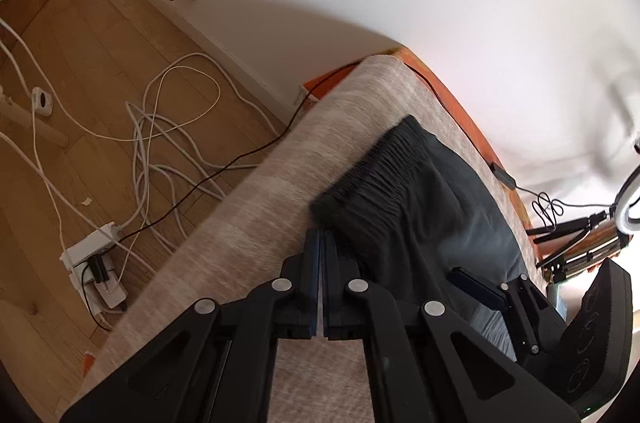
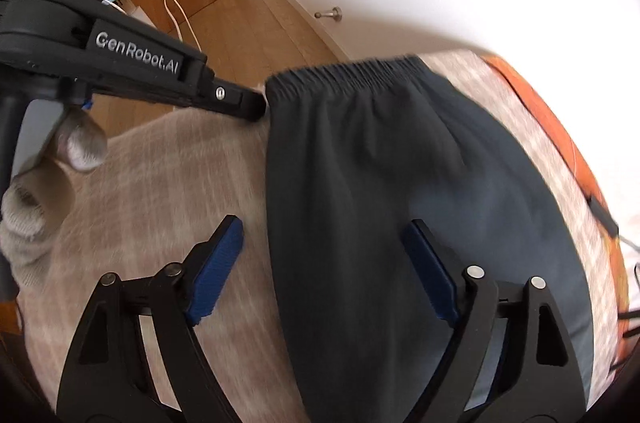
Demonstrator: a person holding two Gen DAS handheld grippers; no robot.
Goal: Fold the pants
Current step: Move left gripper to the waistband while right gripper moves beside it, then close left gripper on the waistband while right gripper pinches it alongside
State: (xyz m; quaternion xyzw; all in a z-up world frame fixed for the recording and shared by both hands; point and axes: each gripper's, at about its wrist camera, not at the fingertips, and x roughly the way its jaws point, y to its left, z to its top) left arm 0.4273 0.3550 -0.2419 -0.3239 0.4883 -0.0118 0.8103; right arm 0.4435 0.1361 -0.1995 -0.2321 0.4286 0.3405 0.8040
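Observation:
Dark grey pants lie flat on a beige cover, elastic waistband at the far end. My right gripper hangs open above them. Its left finger is over the cover, its right finger over the cloth, and the pants' left edge runs between them without touching either pad. My left gripper is shut, with its tips at the near corner of the waistband. No cloth shows between its pads. In the right wrist view the left gripper meets the waistband's left corner.
The cover's left edge drops to a wooden floor with tangled white cables and a power strip. An orange edge runs along the wall side. A ring light on a tripod stands at the right. A gloved hand holds the left gripper.

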